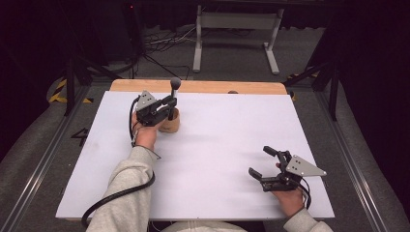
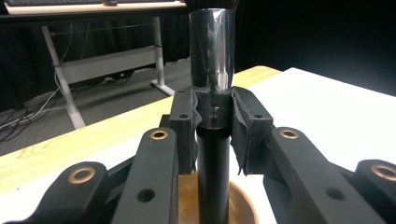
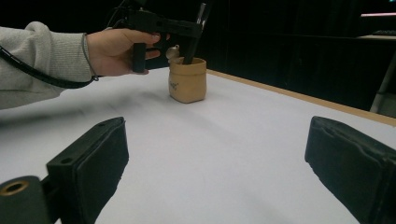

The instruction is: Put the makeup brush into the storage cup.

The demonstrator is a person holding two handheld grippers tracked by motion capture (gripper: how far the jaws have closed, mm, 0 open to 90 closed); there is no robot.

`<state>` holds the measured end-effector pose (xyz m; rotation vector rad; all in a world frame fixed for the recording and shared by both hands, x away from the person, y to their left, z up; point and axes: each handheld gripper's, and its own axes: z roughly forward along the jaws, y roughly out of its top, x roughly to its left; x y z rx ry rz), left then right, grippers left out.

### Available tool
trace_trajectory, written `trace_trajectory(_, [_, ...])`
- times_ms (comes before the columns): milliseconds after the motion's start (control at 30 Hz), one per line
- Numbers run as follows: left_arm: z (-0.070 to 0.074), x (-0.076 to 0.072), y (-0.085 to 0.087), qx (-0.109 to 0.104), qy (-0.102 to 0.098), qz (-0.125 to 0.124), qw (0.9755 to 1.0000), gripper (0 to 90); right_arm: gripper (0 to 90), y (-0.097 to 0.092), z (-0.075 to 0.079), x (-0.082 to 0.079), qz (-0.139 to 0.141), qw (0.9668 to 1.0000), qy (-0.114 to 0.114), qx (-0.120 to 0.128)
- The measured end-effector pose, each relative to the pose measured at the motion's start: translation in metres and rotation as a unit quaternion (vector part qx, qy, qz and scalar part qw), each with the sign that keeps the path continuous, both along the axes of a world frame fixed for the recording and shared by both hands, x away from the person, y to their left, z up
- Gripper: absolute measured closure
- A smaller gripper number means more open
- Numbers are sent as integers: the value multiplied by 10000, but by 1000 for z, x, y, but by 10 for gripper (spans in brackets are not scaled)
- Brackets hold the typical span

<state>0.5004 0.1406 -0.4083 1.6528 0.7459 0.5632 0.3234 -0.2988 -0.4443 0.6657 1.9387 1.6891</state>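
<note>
We've got the left hand-held gripper (image 1: 170, 107) clamped on the brush (image 1: 173, 99), upright in the cup (image 1: 170, 123), not lifted out yet; right hand-held gripper (image 1: 260, 162), well away from the cup, wide open, empty

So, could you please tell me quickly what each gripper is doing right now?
Left gripper: shut on the brush handle standing in the wooden cup.
Right gripper: open, holding nothing.

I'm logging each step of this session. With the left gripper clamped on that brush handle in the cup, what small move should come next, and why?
Probably a short straight lift. The left gripper is shut on the brush, whose handle stands nearly upright with its lower end inside the wooden cup. Pulling straight up should clear the rim without tipping the cup. The right gripper rests open, well apart, so nothing steadies the cup.
</note>
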Motion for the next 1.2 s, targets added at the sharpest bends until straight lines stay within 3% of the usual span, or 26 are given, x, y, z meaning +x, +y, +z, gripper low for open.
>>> trace_trajectory(467, [-7,-3,2,92,162,45,9998,722,64,1,-1,0,1,10000,25,-18])
trace_trajectory(667, [-9,-5,6,-7,239,57,9997,713,63,1,-1,1,10,10000,27,-16])
trace_trajectory(700, [-9,-5,6,-154,236,80,9996,661,64,1,-1,1,8,10000,27,-20])
trace_trajectory(767, [-7,-5,7,-332,195,124,9992,394,63,1,-1,1,10,10000,28,-16])
trace_trajectory(800, [-5,-6,8,-371,125,138,9991,375,63,1,-1,1,9,10000,29,-16])
trace_trajectory(833, [-5,-6,8,-371,125,138,9991,299,63,1,-1,1,7,10000,29,-17])
trace_trajectory(867, [-4,-6,8,-421,130,146,9989,299,63,1,-1,1,7,10000,29,-17])
trace_trajectory(933, [0,-8,11,-562,117,132,9983,167,63,1,-1,1,7,10000,22,-23])
trace_trajectory(1000, [4,-10,13,-638,71,81,9979,95,63,1,-1,2,-5,10000,34,-16])
trace_trajectory(1200, [18,-21,19,-598,109,-208,9979,55,53,-3,2,3,-92,9998,64,177])
